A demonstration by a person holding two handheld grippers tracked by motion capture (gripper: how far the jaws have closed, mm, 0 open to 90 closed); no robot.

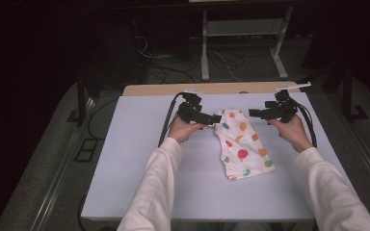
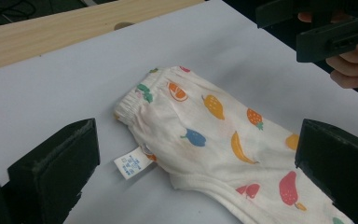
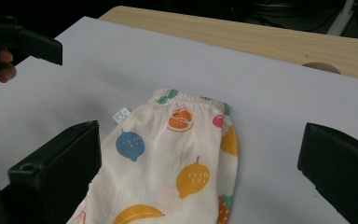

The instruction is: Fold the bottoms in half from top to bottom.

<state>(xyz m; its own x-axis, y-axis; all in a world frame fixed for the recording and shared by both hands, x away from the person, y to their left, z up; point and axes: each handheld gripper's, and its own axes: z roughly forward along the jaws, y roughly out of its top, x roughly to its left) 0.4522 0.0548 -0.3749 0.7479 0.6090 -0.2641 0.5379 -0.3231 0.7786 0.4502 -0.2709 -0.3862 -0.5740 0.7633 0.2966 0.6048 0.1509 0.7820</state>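
Observation:
A small white garment (image 1: 241, 142) printed with coloured fruit lies folded flat on the white table, its elastic waistband (image 2: 135, 100) at the far end. A white label (image 2: 130, 164) sticks out at the waistband's side. My left gripper (image 1: 216, 118) hovers just left of the waistband, open, its jaws wide apart either side of the cloth (image 2: 214, 135) with nothing held. My right gripper (image 1: 253, 113) is just right of the waistband, also open, looking down on the garment (image 3: 177, 154) and its label (image 3: 120, 115). Each gripper view shows the other gripper (image 2: 326, 28) (image 3: 23, 44) farther off.
The white table top (image 1: 139, 159) has bare room left, right and in front of the garment. A wooden strip (image 1: 212, 88) runs along its far edge. Beyond it stand a white metal frame (image 1: 204, 48) and loose cables (image 1: 168, 72) on the dark floor.

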